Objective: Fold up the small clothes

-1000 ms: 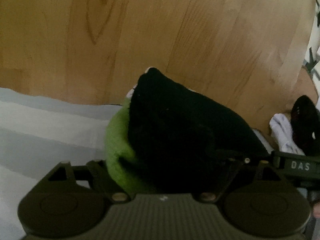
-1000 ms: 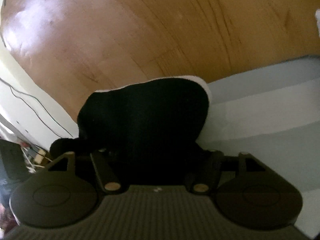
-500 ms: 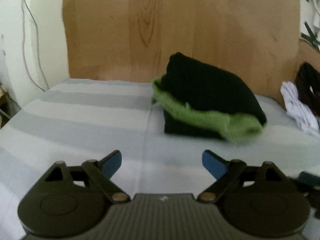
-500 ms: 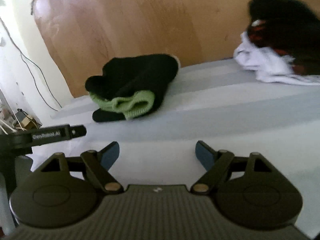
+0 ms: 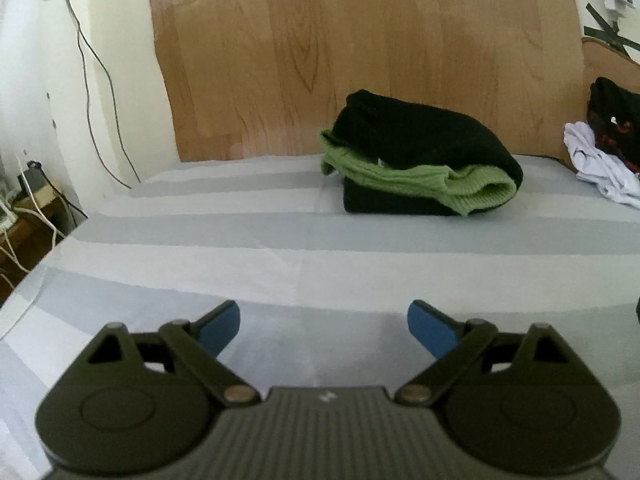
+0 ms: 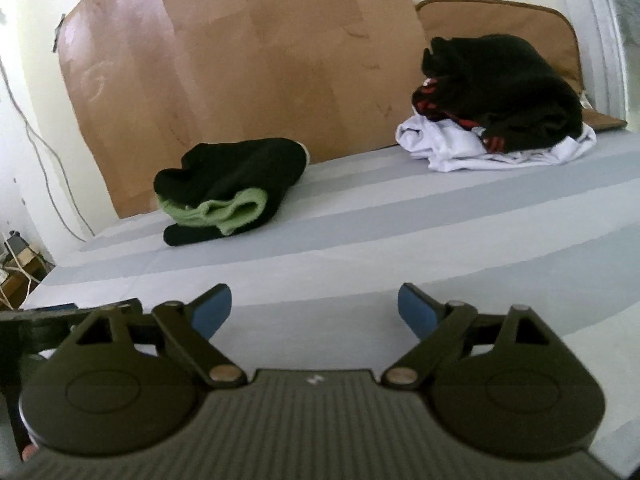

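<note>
- Left wrist view: the left gripper (image 5: 323,322) hangs over the grey-and-white striped bed sheet (image 5: 248,248), its blue-padded fingers (image 5: 219,326) spread wide with nothing between them.
- Left wrist view: the folded black knitted garment with a green ribbed cuff (image 5: 420,160) lies on the sheet well ahead of the gripper, a little right of centre, close to the brown wood-grain board (image 5: 360,48) that stands behind the bed.
- Left wrist view: the green cuff is sandwiched between black layers and bulges out at the bundle's near right corner.
- Left wrist view: a crumpled white cloth (image 5: 600,164) with a dark black-and-red garment (image 5: 614,120) on it sits at the right edge, apart from the folded bundle; thin cables (image 5: 94,64) trail down the pale wall (image 5: 32,100) on the left.
- Right wrist view: the right gripper (image 6: 314,314) also stands open, blue pads (image 6: 416,314) apart and holding nothing, above the same striped sheet (image 6: 400,220).
- Right wrist view: the folded black-and-green garment (image 6: 232,190) rests ahead and to the left, near the foot of the brown board (image 6: 240,52).
- Right wrist view: the loose pile, black-and-red garment (image 6: 508,88) atop white cloth (image 6: 480,150), lies far right, well apart from the bundle, with a tan cushion (image 6: 520,20) behind it.
- Right wrist view: part of the left gripper's dark frame (image 6: 48,320) shows at the left edge.
</note>
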`<state>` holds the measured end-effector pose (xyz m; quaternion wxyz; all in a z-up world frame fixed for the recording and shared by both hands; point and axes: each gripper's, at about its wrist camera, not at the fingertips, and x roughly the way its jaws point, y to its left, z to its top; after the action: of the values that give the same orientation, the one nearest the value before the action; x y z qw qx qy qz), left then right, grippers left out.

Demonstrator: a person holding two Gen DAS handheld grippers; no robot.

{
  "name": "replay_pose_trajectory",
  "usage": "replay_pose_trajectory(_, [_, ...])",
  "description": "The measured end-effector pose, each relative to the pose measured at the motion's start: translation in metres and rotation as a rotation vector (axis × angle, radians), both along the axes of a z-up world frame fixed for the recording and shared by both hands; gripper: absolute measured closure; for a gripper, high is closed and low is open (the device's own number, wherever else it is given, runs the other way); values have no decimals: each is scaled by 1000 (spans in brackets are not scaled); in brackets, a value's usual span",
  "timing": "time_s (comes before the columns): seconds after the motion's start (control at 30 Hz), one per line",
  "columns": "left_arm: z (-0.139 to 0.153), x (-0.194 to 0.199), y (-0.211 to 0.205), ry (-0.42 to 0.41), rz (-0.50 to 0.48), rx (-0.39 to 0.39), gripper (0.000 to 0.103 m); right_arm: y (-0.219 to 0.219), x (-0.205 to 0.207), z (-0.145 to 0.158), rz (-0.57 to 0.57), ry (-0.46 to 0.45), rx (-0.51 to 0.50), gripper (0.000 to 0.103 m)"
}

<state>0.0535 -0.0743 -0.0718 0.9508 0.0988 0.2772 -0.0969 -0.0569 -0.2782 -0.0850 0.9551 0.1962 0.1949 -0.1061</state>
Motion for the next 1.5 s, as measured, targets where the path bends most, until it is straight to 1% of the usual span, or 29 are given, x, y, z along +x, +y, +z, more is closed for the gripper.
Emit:
replay_pose_trajectory(0.17, [0,-2,2,-17,25,3,5,-4,-4,0,-14,-13,19,10])
replay_pose_trajectory(0.33, [0,-2,2,-21,36,6,3,-8,-7,-2,-30,-25,44,10])
replay_pose_trajectory(0.4, [1,-2,2,-27,37,8,0,-8,-7,-2,-35,-24,47,9])
replay_pose_trajectory(0.6, [2,-6,3,-46,32,10,0,-9,-7,-2,-31,-25,61,9])
replay_pose_trajectory(0.8, [2,-3,7,-31,31,-18,0,-11,-7,-3,-25,-25,73,8])
replay_pose_trajectory(1.0, [0,-3,7,-9,-4,-34,0,-10,-7,-3,-25,-20,71,8])
replay_pose_trajectory(1.23, [1,-7,6,-14,-33,-49,0,-9,-6,-3,-26,-16,67,8])
replay_pose_trajectory(1.3, [1,-5,7,-3,-35,-54,0,-9,-6,-3,-25,-13,62,8])
replay_pose_trajectory(1.5, [-3,4,6,79,-44,-54,0,-9,-5,-3,-21,-4,52,7])
